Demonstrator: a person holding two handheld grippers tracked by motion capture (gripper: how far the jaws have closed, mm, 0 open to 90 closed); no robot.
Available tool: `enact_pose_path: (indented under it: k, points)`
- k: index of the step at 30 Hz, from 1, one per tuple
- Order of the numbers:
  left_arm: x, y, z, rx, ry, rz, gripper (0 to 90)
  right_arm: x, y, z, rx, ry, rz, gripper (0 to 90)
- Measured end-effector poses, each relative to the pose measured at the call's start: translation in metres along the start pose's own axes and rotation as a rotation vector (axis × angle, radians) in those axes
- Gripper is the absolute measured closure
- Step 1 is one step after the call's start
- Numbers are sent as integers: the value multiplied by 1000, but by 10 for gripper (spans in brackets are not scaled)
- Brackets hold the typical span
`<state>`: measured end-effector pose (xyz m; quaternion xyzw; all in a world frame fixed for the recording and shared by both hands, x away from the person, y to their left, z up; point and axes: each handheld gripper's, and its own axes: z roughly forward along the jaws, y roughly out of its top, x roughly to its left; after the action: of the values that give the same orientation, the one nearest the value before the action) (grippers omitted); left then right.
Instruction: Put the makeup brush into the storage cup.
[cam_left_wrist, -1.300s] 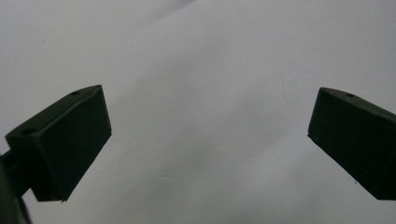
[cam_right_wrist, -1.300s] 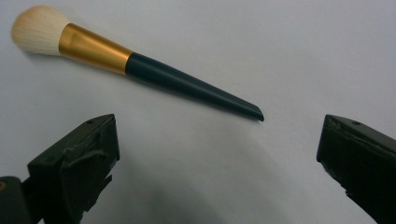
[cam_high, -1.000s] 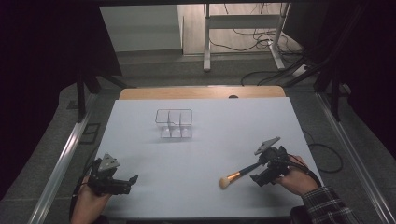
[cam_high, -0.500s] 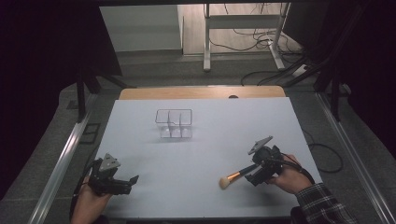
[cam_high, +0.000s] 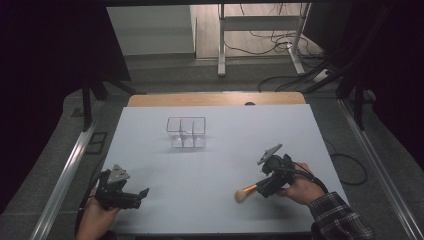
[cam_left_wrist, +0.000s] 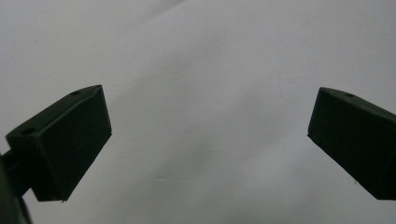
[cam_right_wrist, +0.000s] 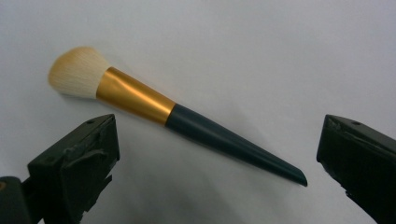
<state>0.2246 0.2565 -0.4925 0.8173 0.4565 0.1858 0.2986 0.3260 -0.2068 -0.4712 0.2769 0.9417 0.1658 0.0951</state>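
A makeup brush (cam_right_wrist: 187, 123) with a pale bristle head, gold ferrule and dark tapered handle lies flat on the white table top. My right gripper (cam_right_wrist: 217, 135) is open and hovers over the handle, one jaw on each side and neither touching it. In the high view the brush head (cam_high: 243, 195) sticks out to the left of the right gripper (cam_high: 265, 187) at the front right. My left gripper (cam_high: 137, 197) rests at the front left, open, with bare table between its jaws (cam_left_wrist: 205, 112).
A clear acrylic organizer (cam_high: 186, 132) with a few compartments stands at the table's middle back. The white table top (cam_high: 225, 150) ends in a wooden strip at the far edge. Metal rails run along both sides, and cables lie on the floor beyond.
My right gripper has moved left along the brush handle, closer to the bristle head. The brush and my left gripper have stayed put.
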Motion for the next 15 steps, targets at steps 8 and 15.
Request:
enact_pose_path:
  k: [8, 15]
  points:
    - [-1, 0, 0, 3, -2, 5, 1, 4, 7, 3, 10, 13, -23, 0]
    - [-1, 1, 1, 3, -6, 6, 1, 7, 8, 8, 27, 29, -43, 0]
